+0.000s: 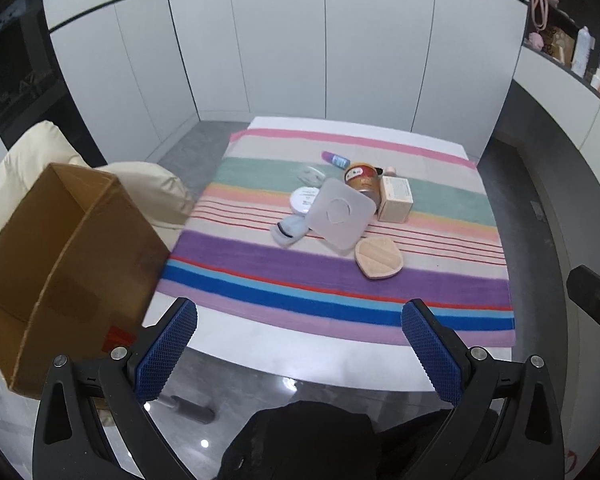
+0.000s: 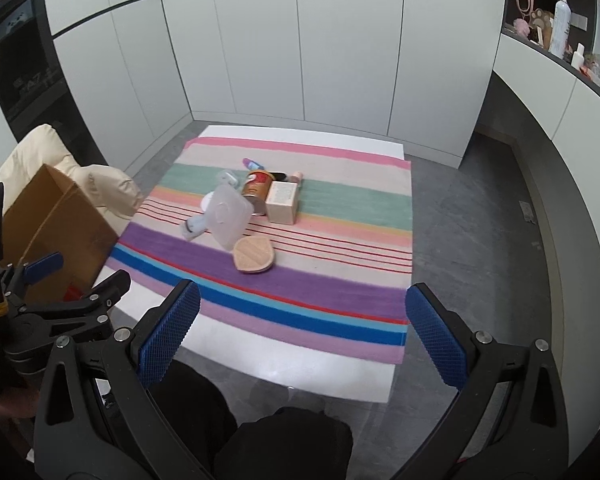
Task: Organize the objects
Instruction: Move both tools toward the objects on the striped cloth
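Both the left gripper (image 1: 300, 344) and right gripper (image 2: 304, 332) are held spread and empty. The translucent plastic lid (image 1: 339, 213), lying mid-cloth among the clutter, is judged light, stiff and slippery; its raised edge is best pinched.

Left gripper (image 1: 299, 344) hangs in the air with its jaws spread wide, blue ridged pads (image 1: 168, 350) facing each other across an empty gap. Right gripper (image 2: 303, 334) matches it, jaws wide apart, nothing between its pads (image 2: 436, 334). Both sit side by side, pointing forward and slightly downward.
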The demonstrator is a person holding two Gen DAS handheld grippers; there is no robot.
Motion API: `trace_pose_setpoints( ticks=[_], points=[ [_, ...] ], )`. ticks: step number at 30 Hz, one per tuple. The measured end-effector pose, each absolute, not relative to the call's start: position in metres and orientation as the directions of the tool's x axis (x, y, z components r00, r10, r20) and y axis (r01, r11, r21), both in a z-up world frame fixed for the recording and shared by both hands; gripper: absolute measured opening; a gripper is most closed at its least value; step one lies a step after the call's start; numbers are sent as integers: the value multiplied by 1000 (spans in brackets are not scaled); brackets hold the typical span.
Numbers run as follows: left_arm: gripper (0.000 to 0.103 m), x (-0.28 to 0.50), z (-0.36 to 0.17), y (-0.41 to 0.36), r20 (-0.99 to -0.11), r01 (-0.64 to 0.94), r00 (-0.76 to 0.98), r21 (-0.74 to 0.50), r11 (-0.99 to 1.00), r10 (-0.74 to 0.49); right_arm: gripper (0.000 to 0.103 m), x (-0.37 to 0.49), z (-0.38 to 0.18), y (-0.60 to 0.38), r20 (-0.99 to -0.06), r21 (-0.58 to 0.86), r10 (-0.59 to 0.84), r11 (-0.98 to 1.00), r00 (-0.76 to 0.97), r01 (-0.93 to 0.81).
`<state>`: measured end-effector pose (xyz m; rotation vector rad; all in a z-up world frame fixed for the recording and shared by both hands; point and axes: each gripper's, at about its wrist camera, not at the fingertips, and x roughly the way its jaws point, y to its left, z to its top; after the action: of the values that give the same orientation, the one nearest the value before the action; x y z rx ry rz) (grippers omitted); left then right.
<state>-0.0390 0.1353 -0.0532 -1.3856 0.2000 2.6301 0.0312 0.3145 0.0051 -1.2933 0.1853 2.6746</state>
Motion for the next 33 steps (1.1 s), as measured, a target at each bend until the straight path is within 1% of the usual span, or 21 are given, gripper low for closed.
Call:
trace_pose_setpoints(
  ticks=[5, 11, 14, 18, 22, 28, 30, 33],
  points=[
    [103, -58, -67, 150, -858, -220, -504, 19, -975, 97, 103, 10, -14, 326, -809, 17, 102, -981, -579, -196],
    [103, -83, -78, 165, -863, -262, -494, 29, -965, 109, 103, -12, -38, 340, -838, 27, 95, -976, -537, -215],
    [103, -98, -86, 166, -867, -268, -481, 6, -963, 129, 103, -22, -49, 345, -847, 33, 92, -974, -524, -224],
    [102, -112, -100, 167, -873, -264, -478, 38, -964, 96, 103, -36, -64, 349, -862, 46, 80, -971, -500, -234],
    [102, -126, -116, 166, -887, -261, -451, 23, -965, 101, 103, -51, -82, 350, -877, 66, 53, -971, -478, -230],
    [102, -150, -137, 157, -898, -243, -432, 33, -969, 78, 103, -77, -114, 340, -899, 58, 39, -976, -435, -208],
    [99, -156, -147, 152, -906, -243, -417, 38, -969, 69, 103, -84, -125, 335, -906, 54, 34, -979, -422, -195],
    [98, -164, -159, 141, -918, -235, -393, 51, -971, 47, 103, -95, -141, 325, -915, 47, 27, -984, -402, -173]
  ],
)
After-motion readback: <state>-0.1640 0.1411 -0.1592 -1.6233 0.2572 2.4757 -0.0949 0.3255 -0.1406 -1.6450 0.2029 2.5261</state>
